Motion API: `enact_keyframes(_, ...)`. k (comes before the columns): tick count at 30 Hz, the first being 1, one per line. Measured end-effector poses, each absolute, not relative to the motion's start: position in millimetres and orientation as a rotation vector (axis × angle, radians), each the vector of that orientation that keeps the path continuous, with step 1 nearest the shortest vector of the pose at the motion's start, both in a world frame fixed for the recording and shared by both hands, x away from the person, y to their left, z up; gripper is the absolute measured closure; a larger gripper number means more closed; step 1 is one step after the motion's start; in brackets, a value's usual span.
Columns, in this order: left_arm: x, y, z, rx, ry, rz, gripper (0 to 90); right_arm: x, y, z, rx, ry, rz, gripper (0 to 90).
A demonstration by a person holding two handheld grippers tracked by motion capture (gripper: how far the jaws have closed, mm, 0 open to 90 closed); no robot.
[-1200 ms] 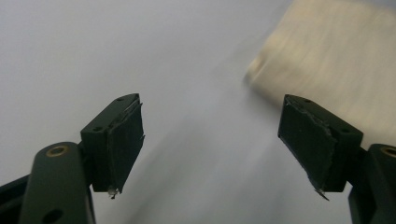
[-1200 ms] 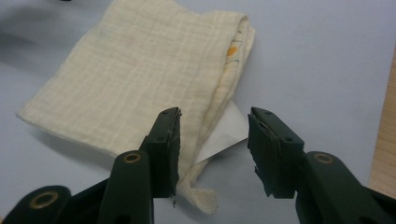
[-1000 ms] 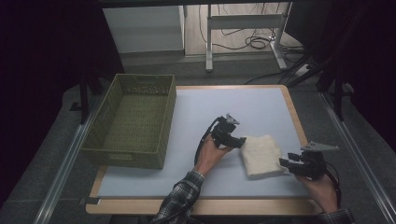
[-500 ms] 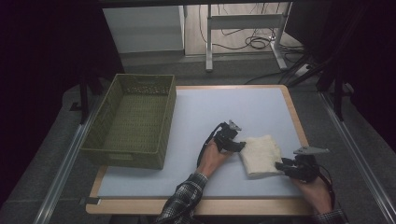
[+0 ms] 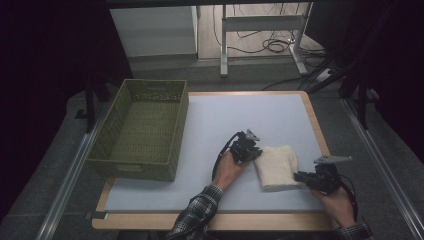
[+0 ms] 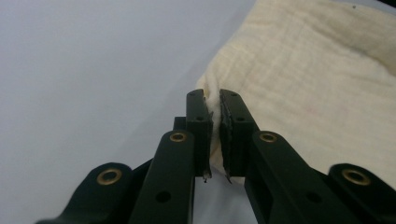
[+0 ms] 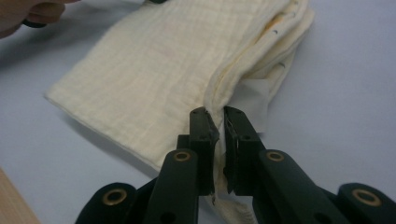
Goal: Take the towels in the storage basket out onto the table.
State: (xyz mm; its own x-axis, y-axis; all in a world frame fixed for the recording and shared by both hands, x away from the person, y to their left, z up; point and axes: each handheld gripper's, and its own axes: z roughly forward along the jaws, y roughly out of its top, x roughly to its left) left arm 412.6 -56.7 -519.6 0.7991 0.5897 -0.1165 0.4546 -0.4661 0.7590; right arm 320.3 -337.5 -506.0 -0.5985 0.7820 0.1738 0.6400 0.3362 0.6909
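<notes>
A folded cream cloth [image 5: 276, 165] lies on the pale blue mat, near its front right. My left gripper [image 5: 254, 154] is at the cloth's left corner, and its jaws have just been closing; in the left gripper view they pinch a fold of the cloth [image 6: 327, 84] between the pads of the left gripper [image 6: 215, 116]. My right gripper [image 5: 298, 176] is at the cloth's near right corner, its jaws also just closed. In the right gripper view the cloth [image 7: 159, 70] has its edge layers clamped in the right gripper [image 7: 217, 126].
A green woven basket [image 5: 105, 145] stands on the mat's left side. The mat [image 5: 240, 115] sits on a wood-edged table [image 5: 315, 120]. Table legs and cables lie on the floor beyond the far edge.
Both grippers have closed on opposite corners of the cloth. The left hand has shifted slightly toward the front; the right hand stays where it was.
</notes>
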Motion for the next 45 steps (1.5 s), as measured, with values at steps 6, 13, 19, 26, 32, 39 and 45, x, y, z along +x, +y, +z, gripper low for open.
enact_keyframes(6, 413.5, -43.4, -506.7, 2.144, 0.761, 0.256, 83.4, 320.0, -327.9, -495.9, 1.243, 2.409, 1.173, 82.5)
enact_keyframes(13, 416.7, -24.8, -498.8, 2.141, 0.784, 0.294, 83.0, 324.6, -310.0, -487.9, 1.188, 2.429, 1.204, 82.3)
enact_keyframes(19, 418.1, -7.9, -488.1, 2.138, 0.806, 0.331, 82.5, 330.1, -291.8, -481.7, 1.149, 2.445, 1.232, 82.3)
enact_keyframes(26, 418.7, 11.3, -474.7, 2.138, 0.839, 0.377, 82.3, 337.7, -269.4, -474.3, 1.092, 2.460, 1.251, 82.2)
enact_keyframes(32, 420.3, 29.8, -462.5, 2.135, 0.862, 0.421, 82.2, 346.5, -252.2, -468.6, 1.063, 2.461, 1.270, 82.2)
enact_keyframes(39, 423.5, 47.3, -450.1, 2.158, 0.881, 0.474, 82.1, 356.1, -230.3, -464.6, 1.035, 2.474, 1.269, 82.2)
enact_keyframes(45, 425.5, 61.2, -438.5, 2.156, 0.899, 0.515, 82.1, 363.5, -212.7, -460.8, 1.010, 2.480, 1.266, 82.2)
